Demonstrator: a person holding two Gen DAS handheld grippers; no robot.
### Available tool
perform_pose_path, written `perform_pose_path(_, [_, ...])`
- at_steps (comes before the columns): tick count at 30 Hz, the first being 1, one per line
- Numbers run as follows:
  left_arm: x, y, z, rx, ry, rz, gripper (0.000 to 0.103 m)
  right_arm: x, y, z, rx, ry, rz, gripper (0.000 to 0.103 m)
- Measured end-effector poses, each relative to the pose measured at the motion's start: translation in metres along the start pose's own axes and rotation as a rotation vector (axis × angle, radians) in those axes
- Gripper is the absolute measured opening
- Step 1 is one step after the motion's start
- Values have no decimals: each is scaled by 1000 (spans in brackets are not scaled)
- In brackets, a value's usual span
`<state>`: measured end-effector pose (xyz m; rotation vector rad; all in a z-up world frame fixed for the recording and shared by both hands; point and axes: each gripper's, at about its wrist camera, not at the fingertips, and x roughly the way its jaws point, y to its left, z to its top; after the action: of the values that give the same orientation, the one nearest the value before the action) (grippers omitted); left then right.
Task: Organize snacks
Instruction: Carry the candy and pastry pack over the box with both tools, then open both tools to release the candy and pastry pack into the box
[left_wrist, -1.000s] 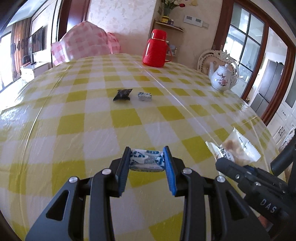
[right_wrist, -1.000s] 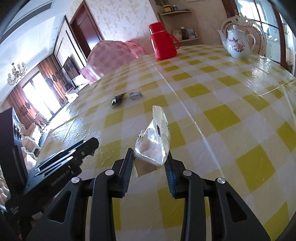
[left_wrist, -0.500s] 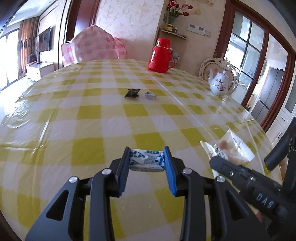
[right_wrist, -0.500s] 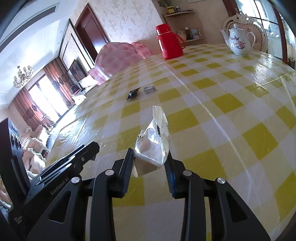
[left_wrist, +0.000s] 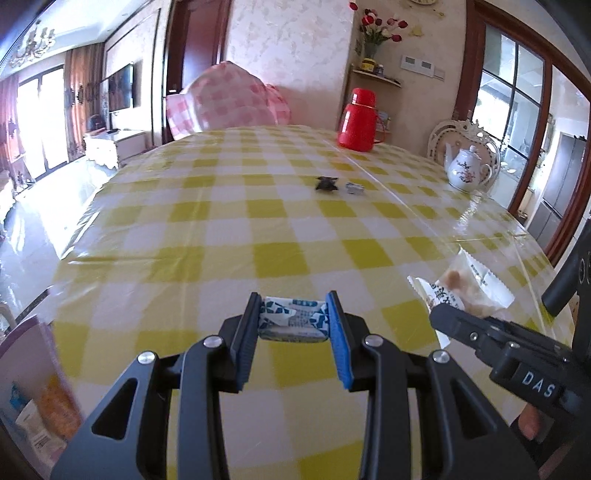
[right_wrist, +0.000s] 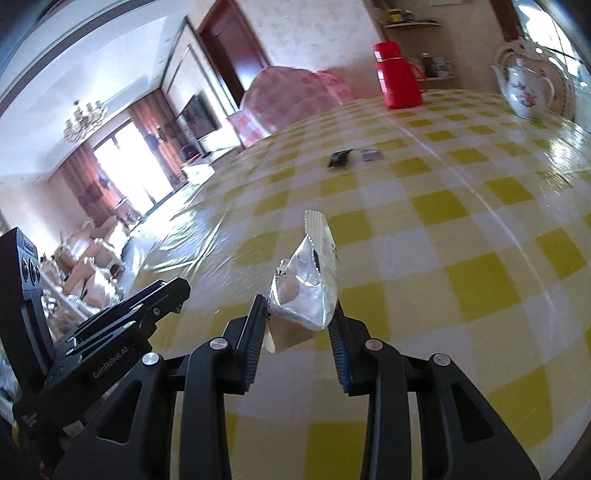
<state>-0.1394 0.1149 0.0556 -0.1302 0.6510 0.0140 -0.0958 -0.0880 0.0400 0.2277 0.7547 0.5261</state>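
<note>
At the far left of the left view a box (left_wrist: 35, 398) with packets inside now shows at the frame edge; it was not in view a second ago, so both hands have drawn back toward the near side of the tabletop (left_wrist: 229, 236). The left hand-held gripper (left_wrist: 293, 325) is closed on a blue-and-white candy (left_wrist: 293, 321), which sits flat between the blue pads, lifted off the cloth, just as it sat before. To its right, the right hand-held gripper (right_wrist: 299, 321) is closed on a clear packet (right_wrist: 308, 288) with a pale snack inside; the packet stands up from the jaws and its crimped end points away from the camera. In the left view this same packet (left_wrist: 461, 288) hangs just beside the candy, so the two grippers travel side by side. Far behind, a dark candy (left_wrist: 327, 183) and a small silver candy (left_wrist: 355, 188) lie near each other in the middle of the tabletop, and they look smaller than a second ago. Beyond them stand a red flask (left_wrist: 357, 120) and, further right, a white teapot (left_wrist: 466, 170). I judge that both snacks are being carried to the box, and that the two small candies are left for a later trip.
</note>
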Motion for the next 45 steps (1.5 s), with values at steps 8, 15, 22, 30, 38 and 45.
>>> perform_pose_path(8, [-44, 44, -21, -15, -19, 79, 36, 2, 58, -26, -140, 54, 78, 33])
perform_pose_path(15, [-79, 81, -30, -27, -45, 139, 36, 0, 114, -52, -268, 89, 133, 33])
perform_pose_path(22, [-110, 130, -42, -57, -40, 227, 36, -6, 175, -82, -404, 121, 191, 33])
perform_pose_path(30, [-132, 179, -52, -57, -2, 314, 36, -4, 231, -115, -545, 174, 232, 33])
perform_pose_path(38, [-130, 209, -72, -31, 99, 334, 36, 1, 274, -145, -683, 210, 259, 33])
perform_pose_path(45, [-125, 233, -87, 12, 193, 322, 36, 3, 291, -158, -731, 238, 282, 33])
